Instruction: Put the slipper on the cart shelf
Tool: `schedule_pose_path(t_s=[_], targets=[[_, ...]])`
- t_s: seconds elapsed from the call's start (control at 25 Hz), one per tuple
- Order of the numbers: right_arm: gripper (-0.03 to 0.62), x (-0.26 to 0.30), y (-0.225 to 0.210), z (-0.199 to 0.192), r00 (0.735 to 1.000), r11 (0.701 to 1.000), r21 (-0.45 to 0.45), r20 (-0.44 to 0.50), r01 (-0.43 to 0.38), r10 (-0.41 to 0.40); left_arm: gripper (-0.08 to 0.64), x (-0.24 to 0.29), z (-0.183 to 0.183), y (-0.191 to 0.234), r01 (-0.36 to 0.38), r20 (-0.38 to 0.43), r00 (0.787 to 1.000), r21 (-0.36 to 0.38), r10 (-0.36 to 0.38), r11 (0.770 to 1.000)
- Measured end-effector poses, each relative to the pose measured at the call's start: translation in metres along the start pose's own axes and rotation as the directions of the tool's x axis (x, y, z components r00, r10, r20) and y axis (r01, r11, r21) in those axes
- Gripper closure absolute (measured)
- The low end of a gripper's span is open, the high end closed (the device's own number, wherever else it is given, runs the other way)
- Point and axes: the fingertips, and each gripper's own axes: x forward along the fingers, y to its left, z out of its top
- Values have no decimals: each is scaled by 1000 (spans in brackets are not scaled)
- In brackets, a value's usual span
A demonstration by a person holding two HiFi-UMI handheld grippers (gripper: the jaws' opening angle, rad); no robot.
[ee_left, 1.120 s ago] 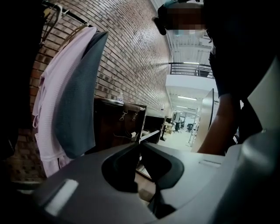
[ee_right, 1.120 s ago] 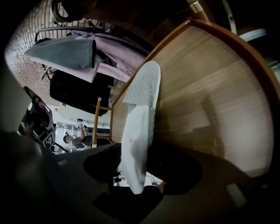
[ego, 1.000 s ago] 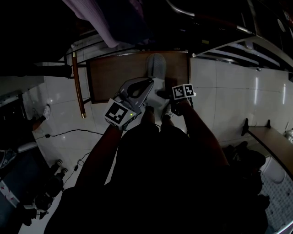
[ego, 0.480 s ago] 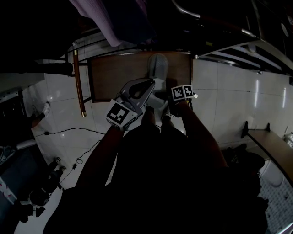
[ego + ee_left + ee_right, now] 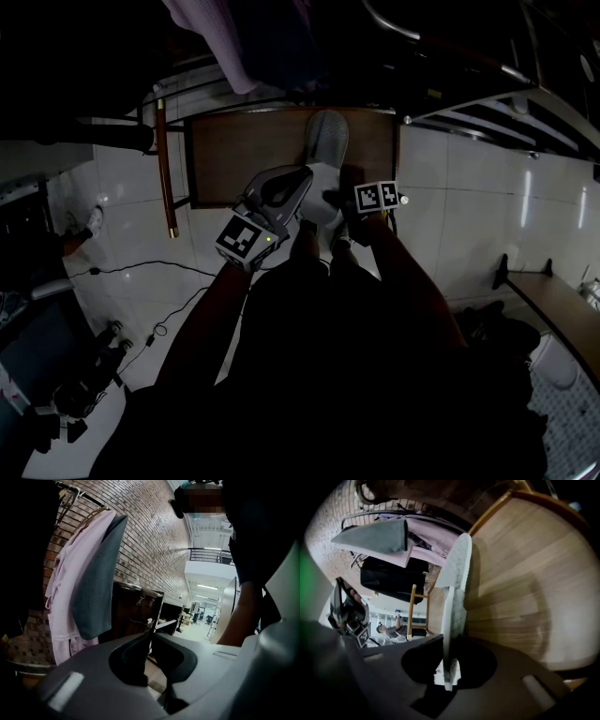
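Right gripper (image 5: 447, 667) has just been closing and now pinches the slipper (image 5: 457, 569) by its near end. The slipper runs lengthwise straight away over the wooden cart shelf (image 5: 234, 155), probably resting there already. Left gripper (image 5: 151, 637), jaws together and empty, sits just beside. No readable lettering.

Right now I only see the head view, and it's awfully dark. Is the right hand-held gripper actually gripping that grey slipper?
Observer: Yes. In the right gripper view, the jaws of the right hand-held gripper have just been closing and now pinch the slipper by its pale sole edge.
Operator: And the other one?
Observer: In the left gripper view, the left hand-held gripper has its jaws together, with nothing between them.
Operator: What's beyond the shelf?
Observer: A brick wall, with a pink robe and a grey towel hanging before it.
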Motion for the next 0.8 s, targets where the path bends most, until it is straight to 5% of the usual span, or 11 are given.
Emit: schedule_pose_path(t_s=[0.4,0.6,0.8], targets=[[529,-54,21,-5,996,976,-198,38,90,-84,543,1,11,-17,-3,25,1000,28,3,1000],[529,-91,42,0,981,899,-392,99,194,-168,543,2,26,-38,12,44,999,51,-15,999],[528,-128,85,10,965,819,-519,209,245,-157,546,0,31,-60,16,45,999,78,-19,997]])
